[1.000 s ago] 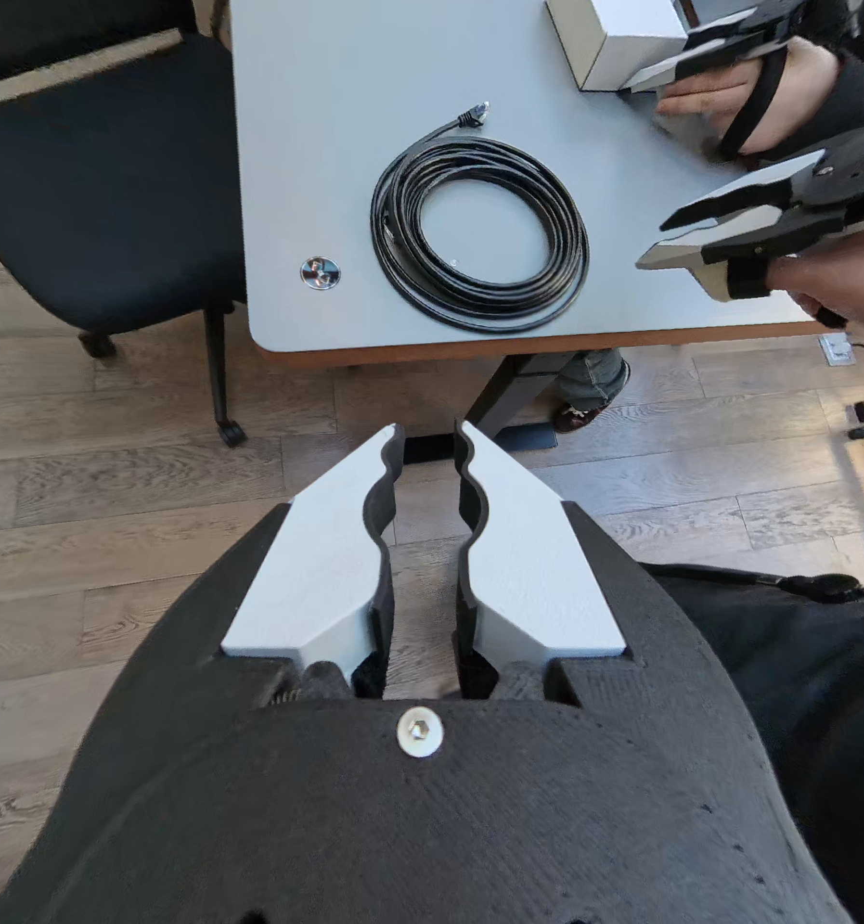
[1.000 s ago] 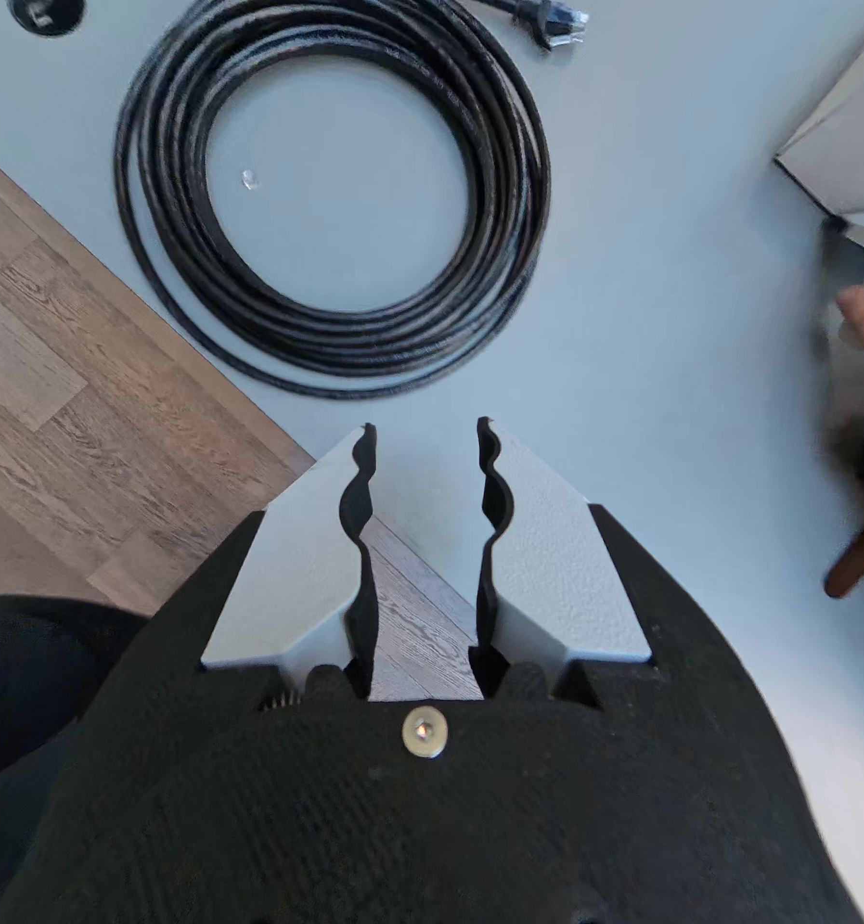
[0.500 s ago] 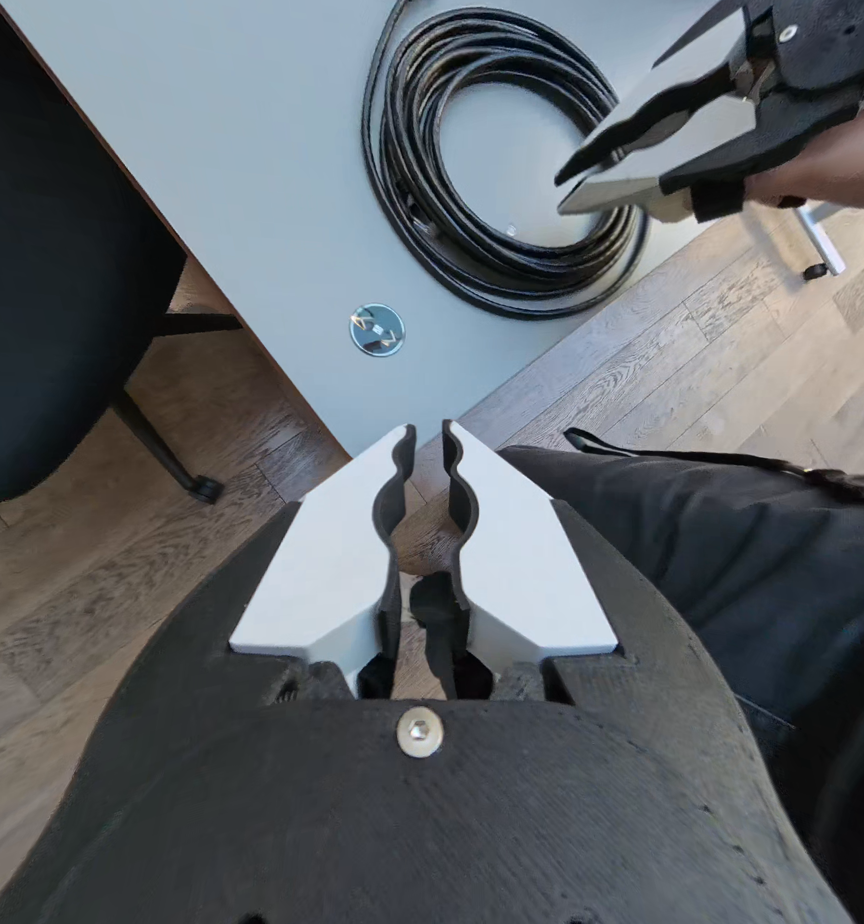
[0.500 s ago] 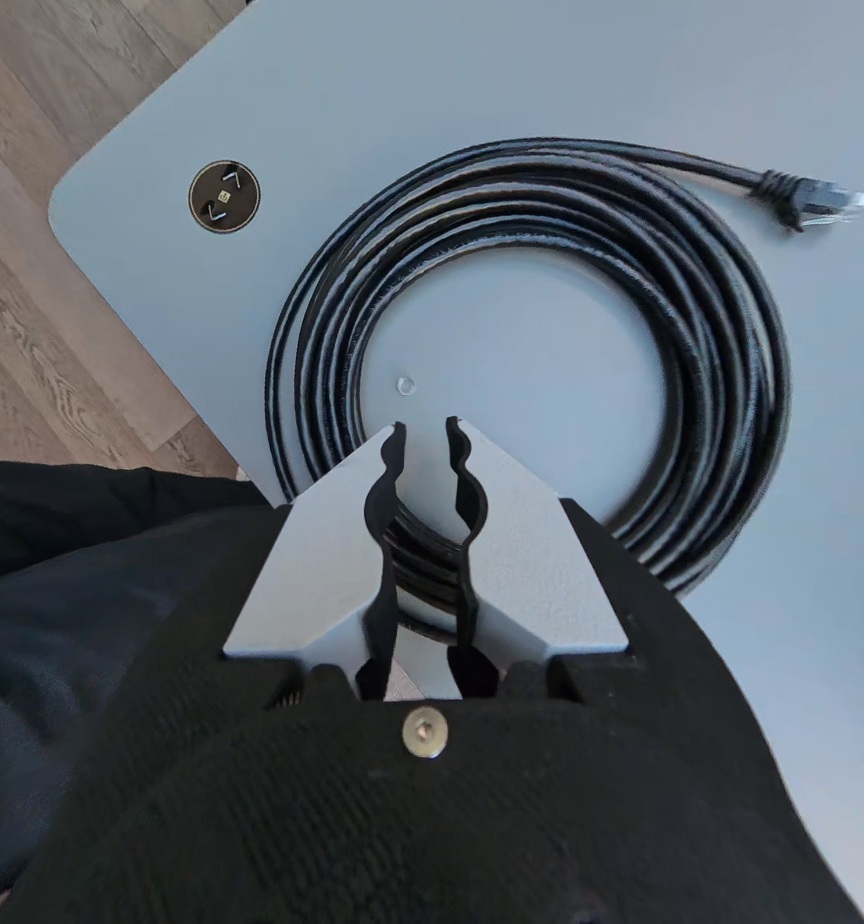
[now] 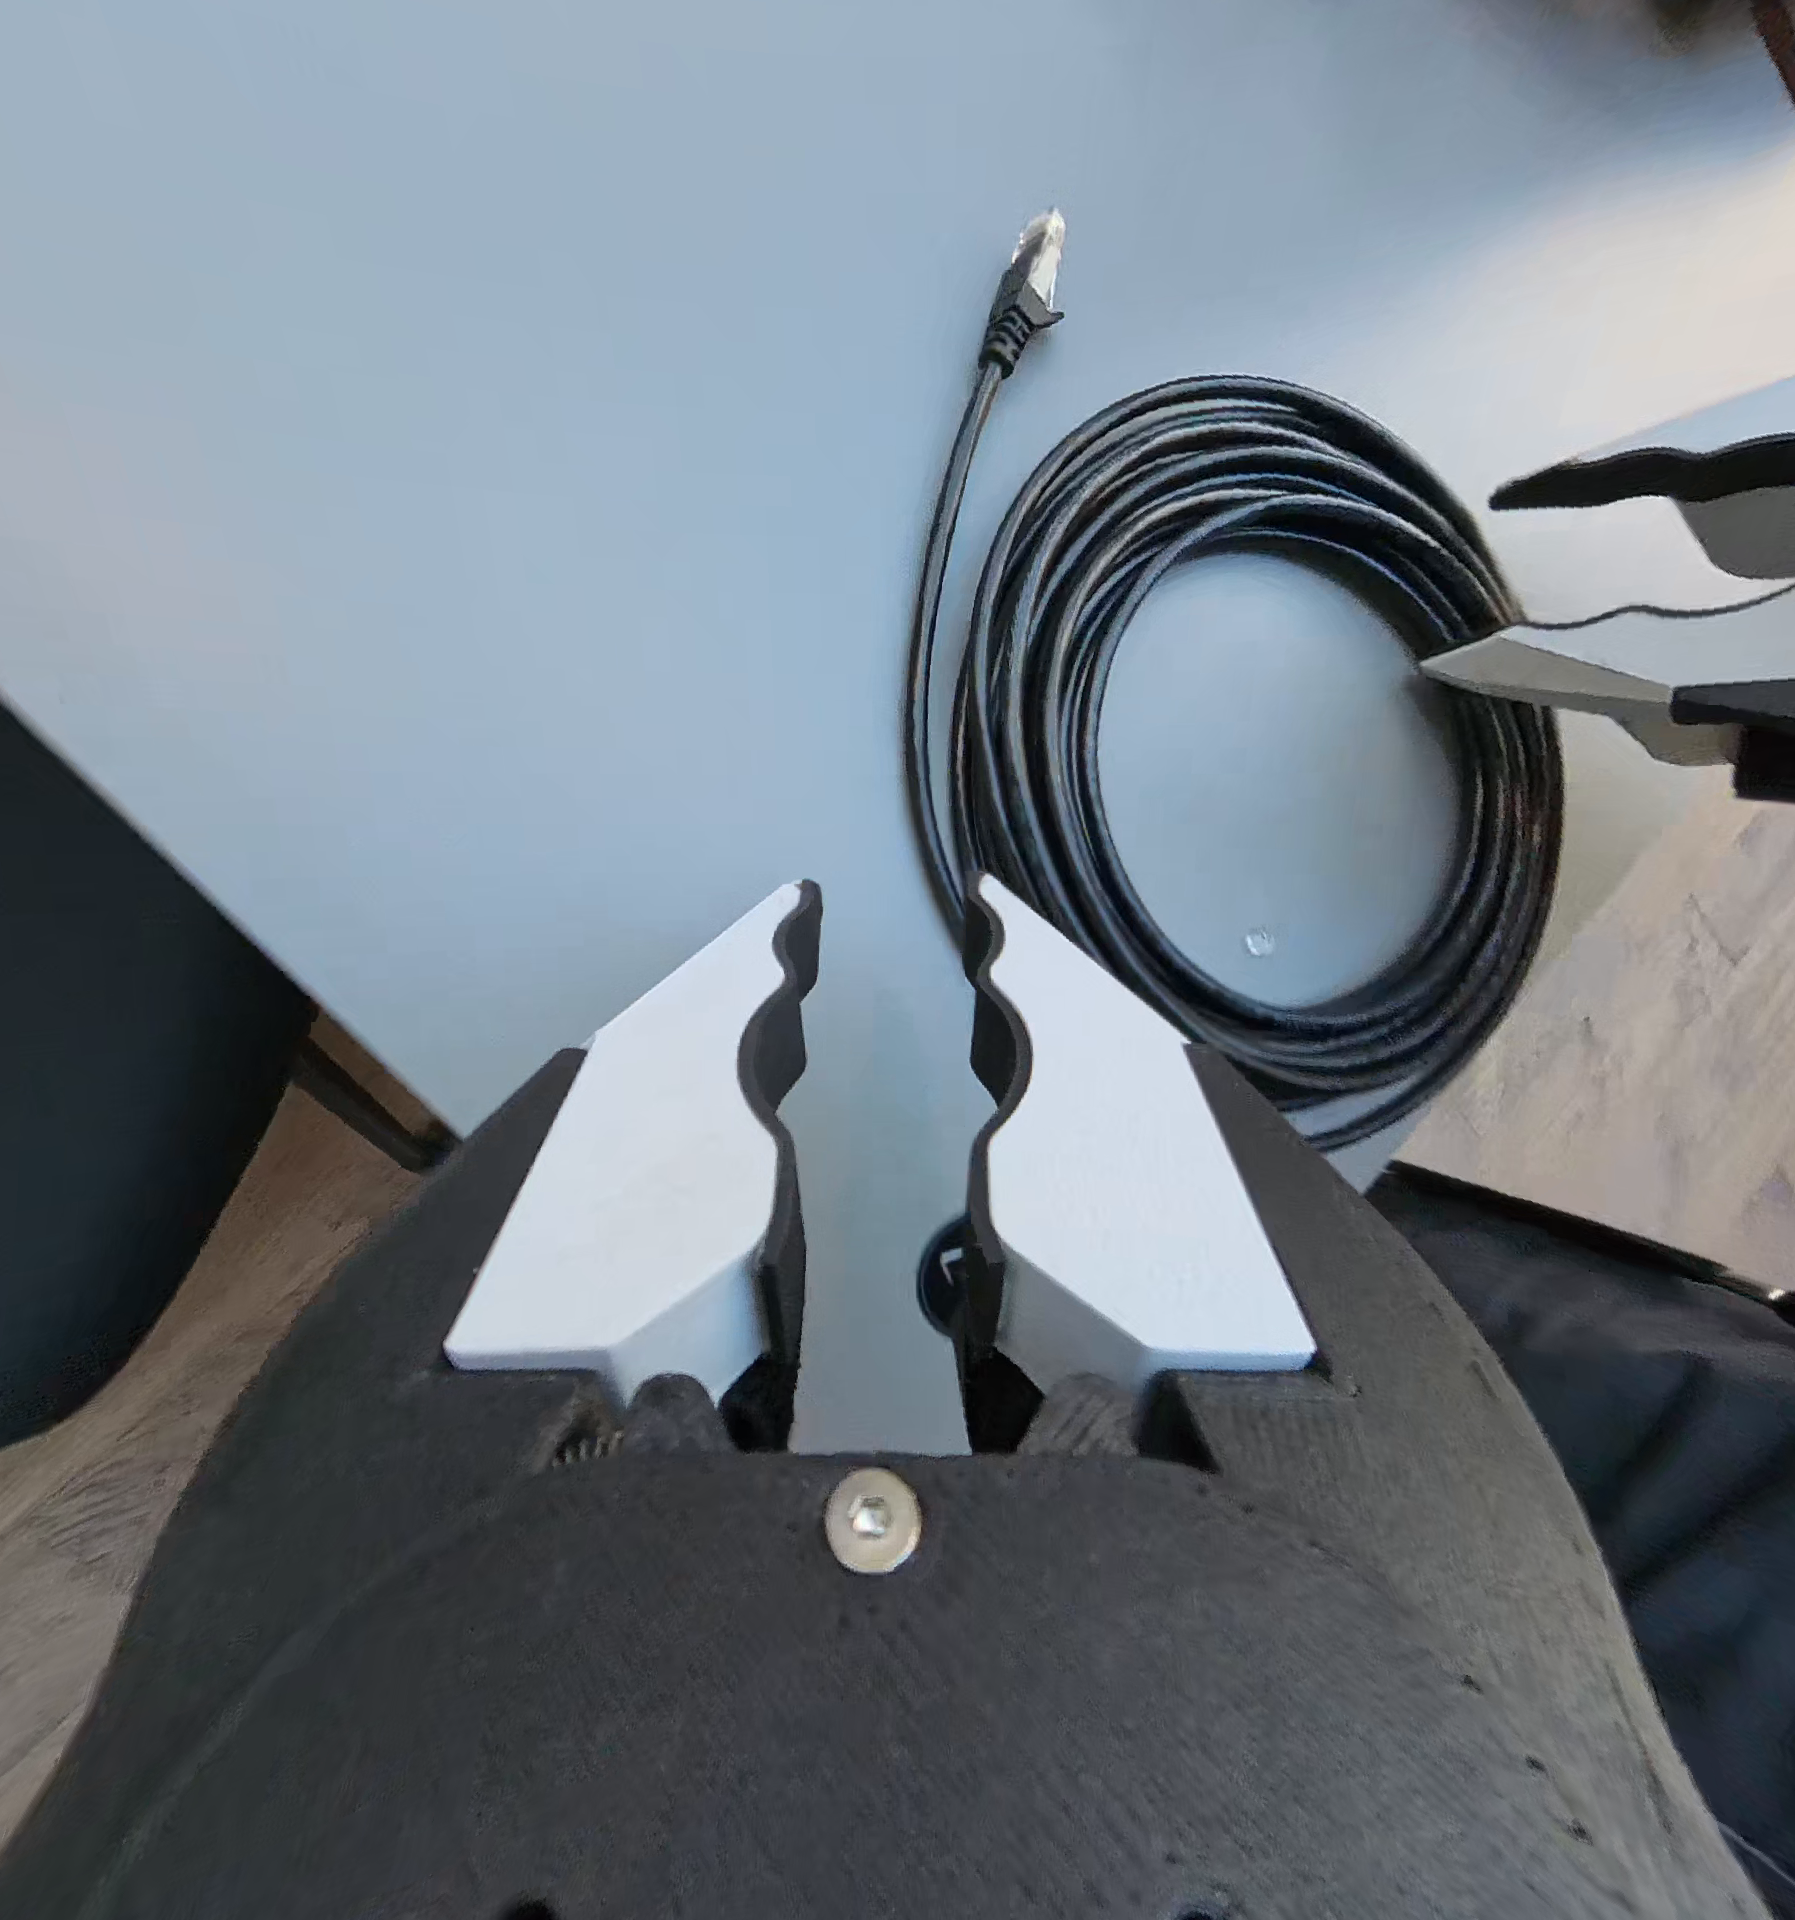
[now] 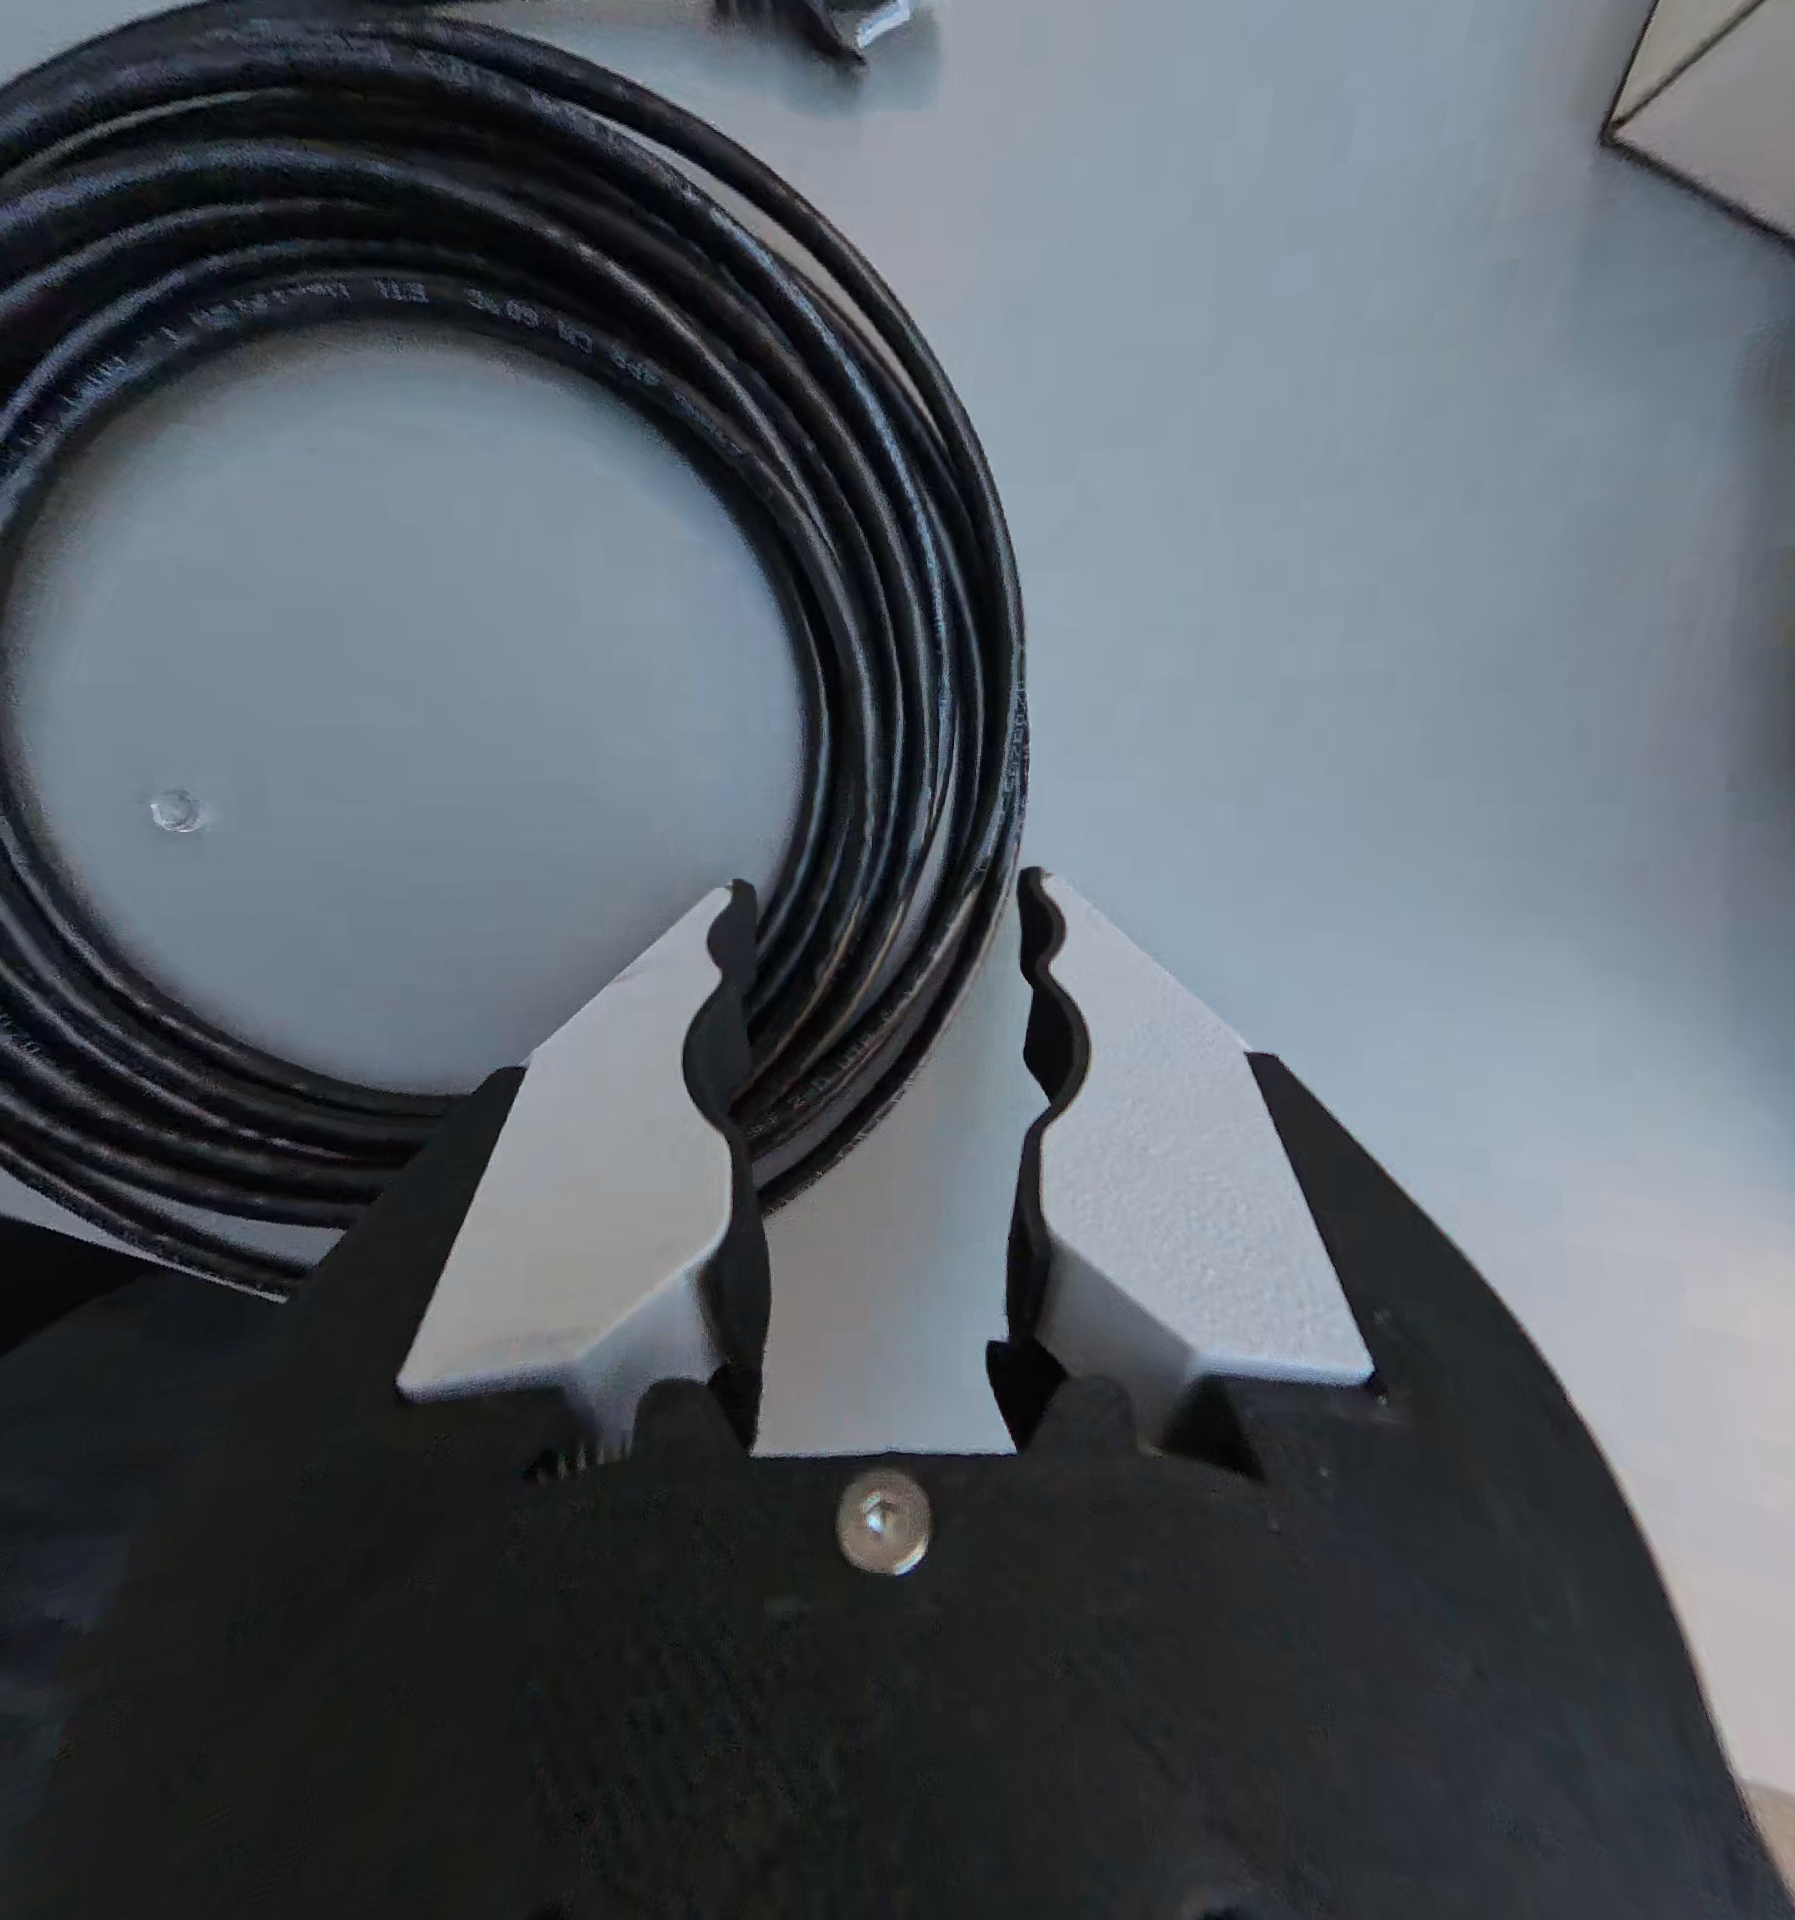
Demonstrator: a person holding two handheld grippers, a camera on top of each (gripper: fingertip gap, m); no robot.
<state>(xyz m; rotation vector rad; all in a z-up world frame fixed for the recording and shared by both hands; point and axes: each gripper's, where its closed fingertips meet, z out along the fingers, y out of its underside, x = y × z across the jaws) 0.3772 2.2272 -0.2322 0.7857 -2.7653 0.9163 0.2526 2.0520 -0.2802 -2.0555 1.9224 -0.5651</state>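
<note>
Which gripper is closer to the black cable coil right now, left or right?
Right. The right gripper is open with the cable coil's near edge between its fingers. The left gripper is open beside the coil's outer edge, over bare table.

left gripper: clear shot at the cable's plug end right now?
Probably yes. The left gripper is open over the table, and the plug lies ahead of its jaws on bare surface. The cable coil and right gripper sit off to the side.
</note>
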